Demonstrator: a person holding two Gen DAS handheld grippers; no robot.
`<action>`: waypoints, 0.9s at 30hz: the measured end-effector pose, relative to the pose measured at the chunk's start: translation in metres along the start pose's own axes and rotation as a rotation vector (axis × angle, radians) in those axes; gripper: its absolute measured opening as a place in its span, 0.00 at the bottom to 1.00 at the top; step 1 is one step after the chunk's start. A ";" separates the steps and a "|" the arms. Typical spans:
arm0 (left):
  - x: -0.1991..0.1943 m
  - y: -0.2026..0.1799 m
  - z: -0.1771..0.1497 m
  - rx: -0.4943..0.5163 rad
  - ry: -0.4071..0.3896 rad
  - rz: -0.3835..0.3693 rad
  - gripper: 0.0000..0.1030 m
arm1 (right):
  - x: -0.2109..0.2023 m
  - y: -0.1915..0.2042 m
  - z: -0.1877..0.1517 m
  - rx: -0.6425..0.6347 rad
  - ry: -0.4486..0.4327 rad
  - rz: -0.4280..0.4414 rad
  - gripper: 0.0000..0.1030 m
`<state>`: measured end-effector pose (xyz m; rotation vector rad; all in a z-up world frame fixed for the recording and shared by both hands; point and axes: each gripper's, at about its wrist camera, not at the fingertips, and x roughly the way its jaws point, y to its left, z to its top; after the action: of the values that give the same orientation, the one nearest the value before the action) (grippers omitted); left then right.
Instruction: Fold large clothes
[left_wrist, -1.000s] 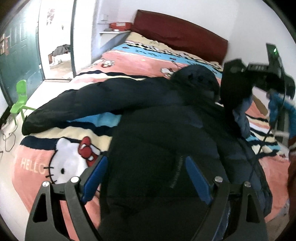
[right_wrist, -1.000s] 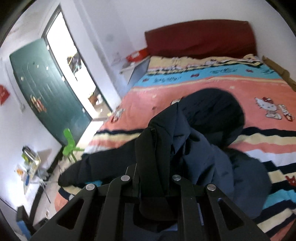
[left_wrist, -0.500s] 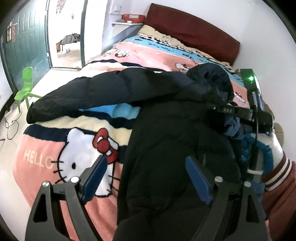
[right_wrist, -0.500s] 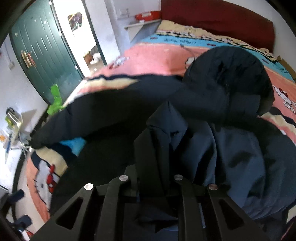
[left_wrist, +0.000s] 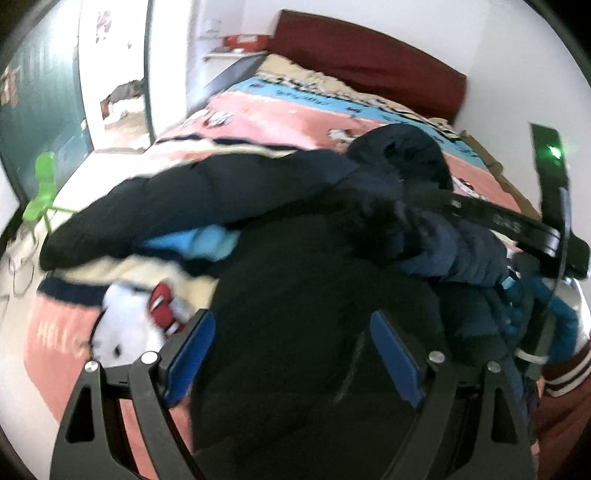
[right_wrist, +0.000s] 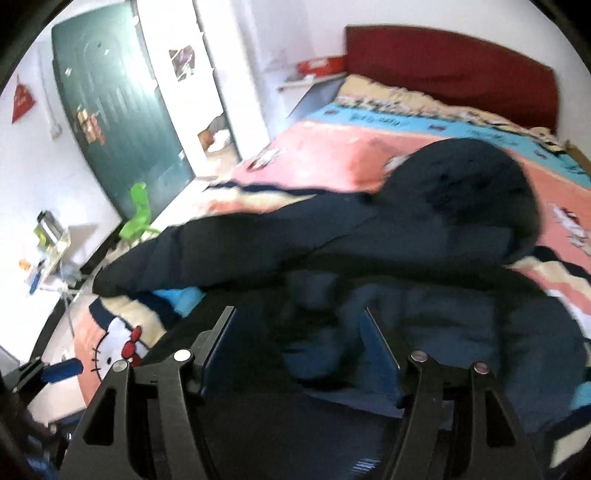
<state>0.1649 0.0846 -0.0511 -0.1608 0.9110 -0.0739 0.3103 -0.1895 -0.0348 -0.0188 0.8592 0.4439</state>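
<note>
A dark navy puffy hooded jacket lies across the bed. One sleeve stretches out to the left, and the hood points toward the headboard. My left gripper hangs open over the jacket's body, with nothing pinched between its blue pads. My right gripper is low over the jacket's right side and its jaws are opening. A rumpled fold of jacket fabric lies between and just beyond the fingers, and the pads stand apart from it.
The bed carries a pink, blue and cream cartoon-cat blanket and has a dark red headboard. A small green chair stands by the dark green door on the left. A gloved hand with a striped cuff is at the right edge.
The right gripper's jaws were shut on a raised fold of the jacket; they have now parted and the fold has dropped. The right gripper has sunk toward the jacket. The left gripper shifted slightly.
</note>
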 end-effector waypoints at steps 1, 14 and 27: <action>0.005 -0.011 0.008 0.017 -0.011 0.002 0.84 | -0.010 -0.016 0.001 0.004 -0.013 -0.031 0.64; 0.160 -0.146 0.099 0.132 0.000 0.011 0.84 | -0.021 -0.211 -0.029 0.186 0.017 -0.331 0.64; 0.182 -0.114 0.078 0.103 0.069 0.086 0.84 | 0.014 -0.228 -0.066 0.207 0.092 -0.309 0.65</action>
<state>0.3380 -0.0431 -0.1266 -0.0231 0.9794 -0.0467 0.3586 -0.4043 -0.1255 0.0191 0.9706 0.0642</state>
